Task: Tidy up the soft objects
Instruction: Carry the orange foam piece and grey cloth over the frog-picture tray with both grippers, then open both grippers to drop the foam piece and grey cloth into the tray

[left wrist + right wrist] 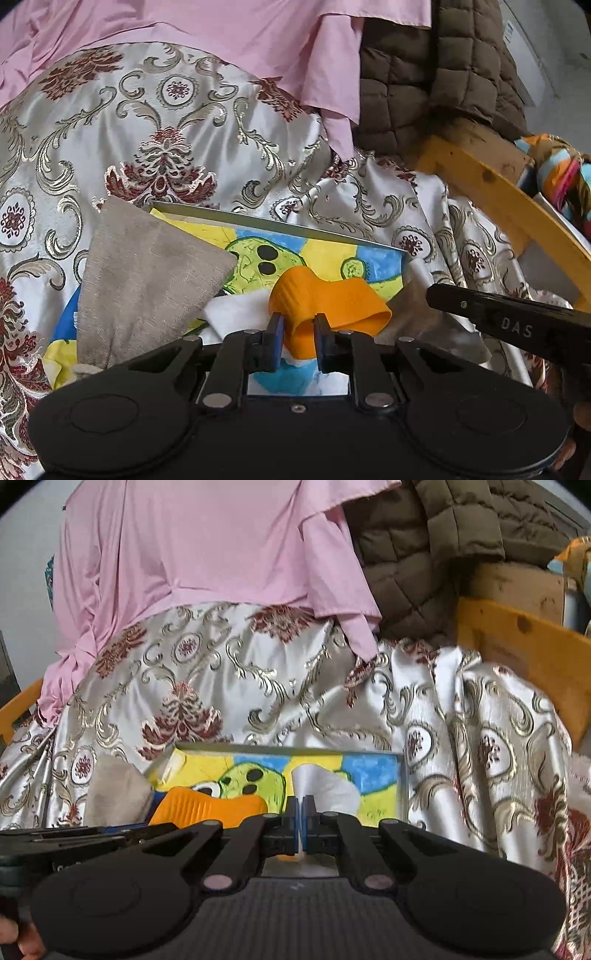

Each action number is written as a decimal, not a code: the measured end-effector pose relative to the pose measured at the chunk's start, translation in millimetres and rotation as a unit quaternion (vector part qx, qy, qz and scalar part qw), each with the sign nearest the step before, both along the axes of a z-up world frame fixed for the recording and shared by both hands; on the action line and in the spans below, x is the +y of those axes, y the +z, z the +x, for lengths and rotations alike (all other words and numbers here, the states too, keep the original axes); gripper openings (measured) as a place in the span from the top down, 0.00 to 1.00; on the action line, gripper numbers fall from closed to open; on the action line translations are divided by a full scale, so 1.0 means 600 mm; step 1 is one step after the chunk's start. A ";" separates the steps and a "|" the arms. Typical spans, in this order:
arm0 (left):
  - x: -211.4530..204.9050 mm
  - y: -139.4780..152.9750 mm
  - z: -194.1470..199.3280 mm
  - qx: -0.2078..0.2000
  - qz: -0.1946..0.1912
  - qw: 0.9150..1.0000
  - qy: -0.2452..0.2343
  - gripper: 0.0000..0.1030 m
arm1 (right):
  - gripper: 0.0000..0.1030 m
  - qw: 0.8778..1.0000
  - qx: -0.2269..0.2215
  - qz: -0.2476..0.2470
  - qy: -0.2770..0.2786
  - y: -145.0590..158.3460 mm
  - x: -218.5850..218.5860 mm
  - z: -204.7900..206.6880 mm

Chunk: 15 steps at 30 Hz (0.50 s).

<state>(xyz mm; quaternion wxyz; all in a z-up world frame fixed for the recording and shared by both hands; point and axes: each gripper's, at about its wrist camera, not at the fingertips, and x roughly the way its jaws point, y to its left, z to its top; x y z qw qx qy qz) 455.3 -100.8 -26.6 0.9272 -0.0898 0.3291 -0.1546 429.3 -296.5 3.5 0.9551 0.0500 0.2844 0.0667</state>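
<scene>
Over the painted shallow tray [325, 236], the left gripper [298, 341] pinches the orange ribbed soft cloth [332, 295], and the right gripper [303, 825], pressed together, nips a thin white cloth [321, 786]. Each grip is shallow, so a quick pull could slip either cloth out beside the tray.

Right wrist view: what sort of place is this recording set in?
Probably a lived-in room at home, perhaps a bedroom or storage corner. A shiny patterned cloth is draped over furniture with a wooden frame, a pink garment and a brown quilted jacket are heaped above it, and a child's painting lies in front.
</scene>
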 end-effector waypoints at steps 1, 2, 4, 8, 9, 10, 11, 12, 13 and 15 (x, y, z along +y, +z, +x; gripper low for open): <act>-0.001 0.000 -0.002 -0.001 0.003 1.000 -0.002 0.81 | 0.98 1.000 0.002 0.001 0.000 -0.003 -0.001 -0.001; -0.002 0.000 -0.004 -0.002 0.006 1.000 -0.004 0.80 | 0.98 1.000 0.004 0.002 0.001 -0.006 -0.002 -0.002; -0.003 0.000 -0.007 -0.004 0.009 1.000 -0.005 0.79 | 0.94 1.000 0.007 -0.001 -0.001 -0.009 -0.003 -0.005; -0.005 0.004 -0.011 -0.002 0.012 1.000 -0.007 0.76 | 0.86 1.000 0.007 0.000 -0.002 -0.008 -0.007 -0.010; -0.005 0.005 -0.011 -0.002 0.012 1.000 -0.007 0.75 | 0.82 1.000 0.007 0.001 -0.002 -0.007 -0.008 -0.011; -0.006 0.007 -0.012 -0.002 0.012 1.000 -0.007 0.75 | 0.80 1.000 0.007 0.000 -0.001 -0.006 -0.009 -0.012; -0.006 0.008 -0.014 -0.002 0.012 1.000 -0.007 0.75 | 0.76 1.000 0.007 -0.002 -0.001 -0.004 -0.009 -0.013; -0.007 0.010 -0.016 -0.002 0.013 1.000 -0.007 0.74 | 0.73 1.000 0.007 -0.004 -0.001 -0.003 -0.009 -0.015; -0.008 0.012 -0.020 -0.002 0.014 1.000 -0.006 0.73 | 0.69 1.000 0.007 -0.005 -0.001 -0.001 -0.009 -0.018; -0.006 0.018 -0.027 -0.004 0.014 1.000 -0.004 0.72 | 0.61 1.000 0.006 -0.007 -0.001 0.005 -0.008 -0.024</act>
